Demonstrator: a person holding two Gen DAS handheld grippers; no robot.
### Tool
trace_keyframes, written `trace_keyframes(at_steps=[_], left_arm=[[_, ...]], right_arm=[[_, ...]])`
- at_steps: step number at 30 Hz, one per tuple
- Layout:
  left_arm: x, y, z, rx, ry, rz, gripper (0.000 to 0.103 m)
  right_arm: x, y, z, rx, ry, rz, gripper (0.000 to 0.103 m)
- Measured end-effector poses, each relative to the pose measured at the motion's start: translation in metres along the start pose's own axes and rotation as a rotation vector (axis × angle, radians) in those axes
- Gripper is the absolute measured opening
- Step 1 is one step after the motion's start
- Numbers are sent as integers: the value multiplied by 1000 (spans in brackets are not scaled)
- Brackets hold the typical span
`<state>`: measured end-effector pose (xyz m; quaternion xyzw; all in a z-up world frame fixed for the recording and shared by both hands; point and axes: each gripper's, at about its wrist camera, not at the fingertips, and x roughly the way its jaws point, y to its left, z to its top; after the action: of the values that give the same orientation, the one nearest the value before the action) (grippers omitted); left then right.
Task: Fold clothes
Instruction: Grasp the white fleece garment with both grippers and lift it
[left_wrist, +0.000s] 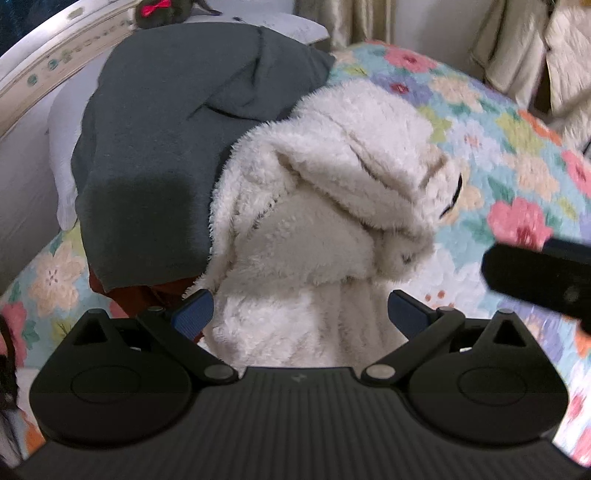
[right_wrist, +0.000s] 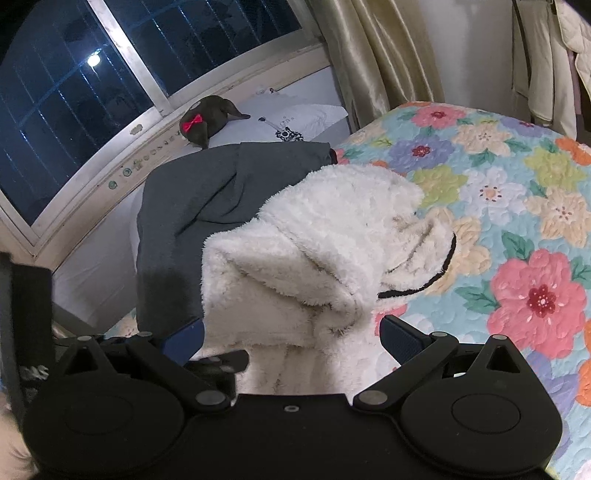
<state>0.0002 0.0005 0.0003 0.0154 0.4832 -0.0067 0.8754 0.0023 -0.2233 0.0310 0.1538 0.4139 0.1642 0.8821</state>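
on the left, the dark grey garment lies flat; beside it our white fleece hooded jacket sits bunched on the floral quilt. left gripper and right gripper both gape wide, holding nothing. we'd pinch edges, not pile.

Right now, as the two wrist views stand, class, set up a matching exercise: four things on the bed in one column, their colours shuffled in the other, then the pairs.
Things:
1. fluffy garment
2. flat cloth
3. quilt
4. bow on the soft toy

Colours:
A. red
B. dark grey
C. white
D. many-coloured flowers

Pairs: 1-C, 2-B, 3-D, 4-A
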Motion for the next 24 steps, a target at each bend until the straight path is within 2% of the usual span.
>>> trace_keyframes(at_steps=[2,8,11,16,18,20,22,24], left_arm=[[1,4,2,-11,-1,-6,102],[25,19,0,13,-18,67,102],[49,14,6,57,-8,23,102],[59,-8,11,250,-81,132,102],[60,-5,16,213,-89,65,103],[69,1,17,171,-34,18,103],[92,1,7,152,64,-4,103],[125,5,-7,137,226,38,103]], right_arm=[[2,-5,-1,13,14,-9,103],[10,-20,-3,53,57,-37,103],[14,-28,-4,72,78,-51,103],[20,-40,-5,105,114,-74,103],[23,-44,-5,110,144,-74,103],[18,-42,-4,90,183,-100,103],[16,-38,-3,80,181,-85,103],[18,-36,-2,80,169,-61,103]])
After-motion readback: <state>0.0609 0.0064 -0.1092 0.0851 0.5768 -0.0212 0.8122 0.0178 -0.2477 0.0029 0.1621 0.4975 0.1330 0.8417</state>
